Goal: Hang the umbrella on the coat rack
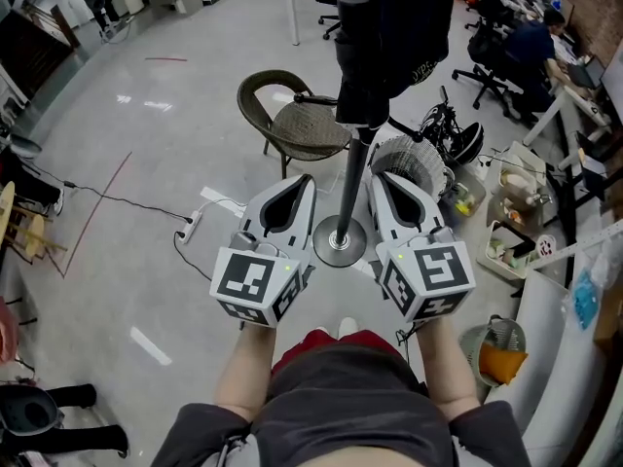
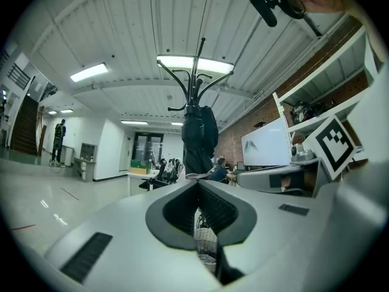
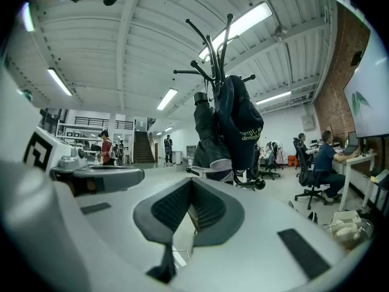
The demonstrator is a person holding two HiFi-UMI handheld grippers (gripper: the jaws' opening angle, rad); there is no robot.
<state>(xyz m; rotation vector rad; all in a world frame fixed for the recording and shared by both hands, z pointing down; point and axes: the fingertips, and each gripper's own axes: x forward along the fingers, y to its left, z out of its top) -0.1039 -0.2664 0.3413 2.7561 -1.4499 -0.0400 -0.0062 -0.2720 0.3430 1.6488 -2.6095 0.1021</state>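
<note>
A black coat rack (image 1: 352,188) stands on a round metal base (image 1: 340,242) straight ahead of me. High on it hang a dark folded umbrella (image 3: 206,135) and, beside it, a dark bag (image 3: 242,123) with pale print. In the left gripper view they merge into one dark bundle (image 2: 197,139) under the rack's curved hooks (image 2: 193,81). My left gripper (image 1: 300,187) is just left of the pole, my right gripper (image 1: 382,181) just right of it, both level. Each one's jaws meet at the tip with nothing between them, seen as the left gripper (image 2: 197,184) and the right gripper (image 3: 190,181) in their own views.
A wicker chair (image 1: 292,115) stands behind the rack and a wire fan (image 1: 407,161) to its right. A power strip (image 1: 192,225) with a cable lies on the floor at left. A bin (image 1: 496,343) and cluttered shelves (image 1: 516,222) line the right; people sit at desks (image 3: 325,163) beyond.
</note>
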